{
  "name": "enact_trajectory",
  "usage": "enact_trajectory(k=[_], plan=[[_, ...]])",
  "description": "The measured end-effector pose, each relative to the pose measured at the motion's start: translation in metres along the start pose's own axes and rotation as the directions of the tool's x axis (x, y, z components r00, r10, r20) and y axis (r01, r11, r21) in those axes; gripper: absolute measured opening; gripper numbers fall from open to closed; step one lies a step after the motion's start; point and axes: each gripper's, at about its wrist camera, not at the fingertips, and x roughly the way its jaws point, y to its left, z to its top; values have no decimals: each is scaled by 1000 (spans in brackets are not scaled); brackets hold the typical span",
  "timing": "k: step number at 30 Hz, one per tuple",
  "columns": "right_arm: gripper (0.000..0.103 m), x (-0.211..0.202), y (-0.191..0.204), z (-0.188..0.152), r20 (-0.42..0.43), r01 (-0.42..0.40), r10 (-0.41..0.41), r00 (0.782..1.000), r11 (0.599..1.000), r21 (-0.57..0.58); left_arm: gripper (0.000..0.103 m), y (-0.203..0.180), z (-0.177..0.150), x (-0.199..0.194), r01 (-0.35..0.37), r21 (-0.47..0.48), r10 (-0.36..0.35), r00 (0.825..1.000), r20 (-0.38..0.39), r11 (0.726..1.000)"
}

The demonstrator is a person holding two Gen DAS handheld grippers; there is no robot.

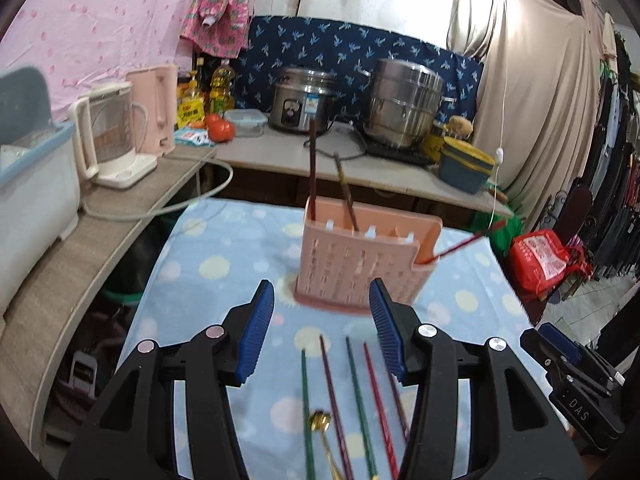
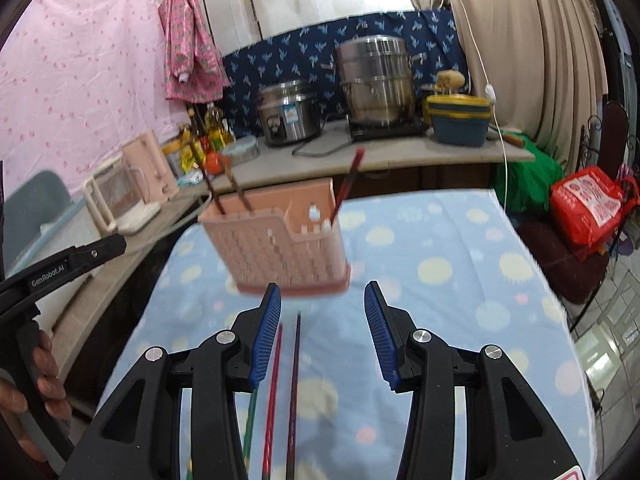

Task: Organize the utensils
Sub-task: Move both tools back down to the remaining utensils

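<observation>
The utensil holder (image 1: 360, 268) is salmon pink with rows of small slots. The tablecloth (image 1: 224, 264) is pale blue, dotted with yellow, pink and white circles. Loose chopsticks (image 1: 362, 408) are green, maroon and red; a spoon (image 1: 320, 422) is gold. Each claw (image 1: 322, 328) is black with ribbed blue pads (image 1: 256, 332). Behind, a curtain (image 1: 100, 28) is pink with darker spots.

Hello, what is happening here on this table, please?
A person is sorting utensils with two handheld grippers. The left gripper and right gripper are both open and empty. Three chopsticks already stand in the pink plastic utensil holder. Several coloured chopsticks and a gold metal spoon lie on the blue dotted blanket.
</observation>
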Motion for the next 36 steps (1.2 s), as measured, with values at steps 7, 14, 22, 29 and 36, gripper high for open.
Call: enact_trajectory(k=[7,14,22,29,36], plan=[[43,-1,2,-66,-113,6,-3,994,1000,24,47,12,-68,-3,-30,-1,30,993,-111,1000],[39,7,7,-113,-199,4,5,980,999,44,47,16,-128,3,-59,12,61,974,-220,998],[34,13,23,-141,-228,17,-20,974,1000,-15,47,15,-169,1,-38,20,42,958,-285,999],[32,18,21,-150,-254,7,-6,967,1000,5,47,15,-188,5,-38,29,45,947,-318,999],[27,20,21,-152,-264,4,-1,965,1000,10,45,9,-193,10,-31,43,43,944,-327,999]])
